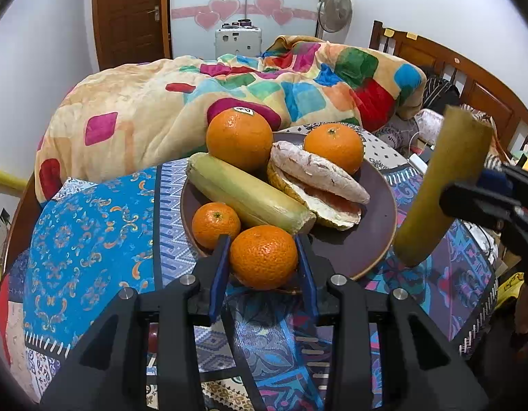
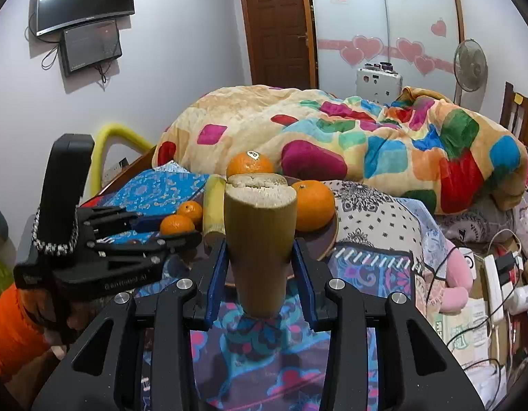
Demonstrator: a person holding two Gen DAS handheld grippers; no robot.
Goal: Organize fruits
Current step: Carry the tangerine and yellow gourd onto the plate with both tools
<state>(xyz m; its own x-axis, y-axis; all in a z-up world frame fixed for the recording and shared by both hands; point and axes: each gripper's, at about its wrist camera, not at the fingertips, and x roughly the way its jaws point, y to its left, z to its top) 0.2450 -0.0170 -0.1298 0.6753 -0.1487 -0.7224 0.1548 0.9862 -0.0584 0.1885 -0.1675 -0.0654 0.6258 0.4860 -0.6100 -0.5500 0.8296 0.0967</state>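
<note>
A bedroom, with a patterned tablecloth (image 1: pixel 92 226) over the table. The left gripper (image 1: pixel 263 257) clamps a tangerine (image 1: pixel 263 257) at the brown plate's (image 1: pixel 373 239) near rim; the right gripper (image 2: pixel 259 267) clamps an upright yellowish stalk piece (image 2: pixel 259 239) just beside the plate.

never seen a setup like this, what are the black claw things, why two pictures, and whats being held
The black claws are two-finger grippers that a person holds, one in each hand. Each carries a wide-angle camera looking along its fingers, so you get one picture per hand.

In the left hand's view, the left gripper is closed on an orange at the near edge of a dark plate. The plate also holds three more oranges, a pale green stalk piece and an opened pomelo.

In the right hand's view, the right gripper grips a second stalk piece upright, beside the plate.

Everything sits on a patterned tablecloth next to a bed.
</note>
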